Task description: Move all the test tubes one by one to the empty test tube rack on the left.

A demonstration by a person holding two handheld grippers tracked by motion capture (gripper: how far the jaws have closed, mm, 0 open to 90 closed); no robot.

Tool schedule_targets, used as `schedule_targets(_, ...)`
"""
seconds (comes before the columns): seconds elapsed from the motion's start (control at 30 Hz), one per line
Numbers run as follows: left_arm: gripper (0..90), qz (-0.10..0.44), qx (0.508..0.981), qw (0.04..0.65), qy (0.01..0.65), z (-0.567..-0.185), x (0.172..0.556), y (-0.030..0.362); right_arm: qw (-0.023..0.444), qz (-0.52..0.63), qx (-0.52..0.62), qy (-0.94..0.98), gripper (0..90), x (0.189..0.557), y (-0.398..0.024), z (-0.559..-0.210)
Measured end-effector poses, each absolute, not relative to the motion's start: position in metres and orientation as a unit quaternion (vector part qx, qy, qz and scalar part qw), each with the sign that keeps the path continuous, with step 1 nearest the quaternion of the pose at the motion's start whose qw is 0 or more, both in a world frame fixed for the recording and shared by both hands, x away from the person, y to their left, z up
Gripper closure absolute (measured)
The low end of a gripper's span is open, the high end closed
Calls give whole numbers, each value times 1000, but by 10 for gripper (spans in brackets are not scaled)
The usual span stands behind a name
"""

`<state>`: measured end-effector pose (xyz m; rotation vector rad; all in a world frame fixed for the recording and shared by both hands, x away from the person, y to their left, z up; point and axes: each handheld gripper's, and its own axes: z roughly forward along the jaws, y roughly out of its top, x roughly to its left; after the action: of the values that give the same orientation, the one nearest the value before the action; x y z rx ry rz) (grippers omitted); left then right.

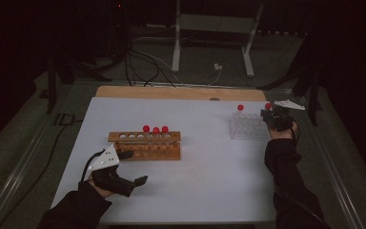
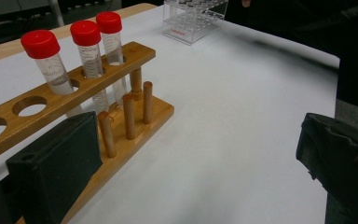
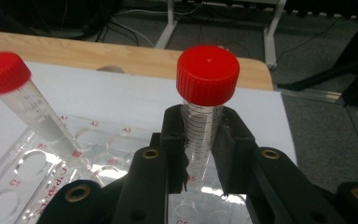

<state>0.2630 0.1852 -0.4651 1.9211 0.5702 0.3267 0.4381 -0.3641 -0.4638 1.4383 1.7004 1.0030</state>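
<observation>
A wooden rack (image 1: 145,145) (image 2: 121,116) stands left of centre with three red-capped tubes (image 1: 155,129) (image 2: 91,46) upright in its holes. My left gripper (image 1: 136,166) (image 2: 200,130) is open beside the rack's near left end, and nothing lies between its jaws. At the back right sits a clear plastic rack (image 1: 248,126) (image 3: 28,172) (image 2: 193,21). One red-capped tube (image 1: 240,108) (image 3: 28,102) leans in it. My right gripper (image 1: 271,114) (image 3: 200,154) is shut on another red-capped tube (image 1: 268,106) (image 3: 203,121), held upright over the clear rack's right side.
Both racks rest on a white sheet (image 1: 209,167) that covers the table. A strip of bare wooden tabletop (image 1: 171,92) runs along the far edge. Beyond it, a metal stand (image 1: 209,28) and cables sit on the dark floor.
</observation>
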Motion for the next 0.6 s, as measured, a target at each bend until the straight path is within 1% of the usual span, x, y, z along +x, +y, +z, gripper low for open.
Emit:
schedule_targets(0.27,6,138,803,530,237,-464,263,185,362,383,537,658,754,430,-361,-450)
schedule_targets(0.6,6,136,803,529,238,-464,263,185,373,389,524,659,755,417,-362,-432)
